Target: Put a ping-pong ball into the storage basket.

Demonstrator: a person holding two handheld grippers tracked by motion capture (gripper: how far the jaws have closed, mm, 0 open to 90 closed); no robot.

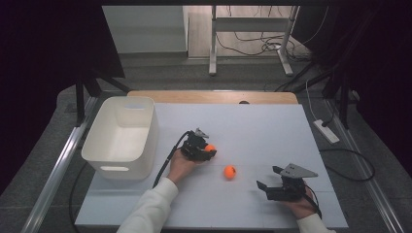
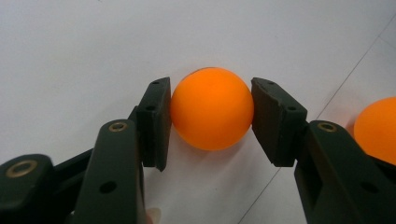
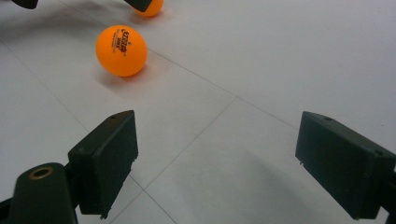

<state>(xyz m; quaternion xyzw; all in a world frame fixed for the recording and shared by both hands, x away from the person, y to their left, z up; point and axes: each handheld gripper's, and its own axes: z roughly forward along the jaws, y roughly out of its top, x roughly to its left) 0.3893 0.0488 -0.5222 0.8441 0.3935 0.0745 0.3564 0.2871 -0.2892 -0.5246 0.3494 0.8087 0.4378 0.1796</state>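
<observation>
Near the bottom right of the high view: right gripper [image 1: 270, 178], held in a hand low over the white table [image 1: 272, 131], jaws spread wide with nothing between them. In the right gripper view, the same gap, bare table surface inside it, pads [image 3: 106, 158] well apart.

A little farther up, just right of centre in the high view: loose orange ball [image 1: 230, 172], resting alone on the table, between the two grippers and touching neither. In the right gripper view, upper left, printed lettering on its top.

Farther still, at centre: left gripper [image 1: 210, 150], clamped on a second orange ball [image 1: 210, 147]. In the left gripper view, pads [image 2: 156, 122] pressed against both sides of that ball [image 2: 212, 108], ball sitting on the table, the loose one cut off at the right edge.

To the left of centre: white bin [image 1: 121, 136] with cut-out handles, standing on the table's left edge, near the left gripper yet apart from it.

At the far edge, top centre: strip of wooden board [image 1: 214, 96].
</observation>
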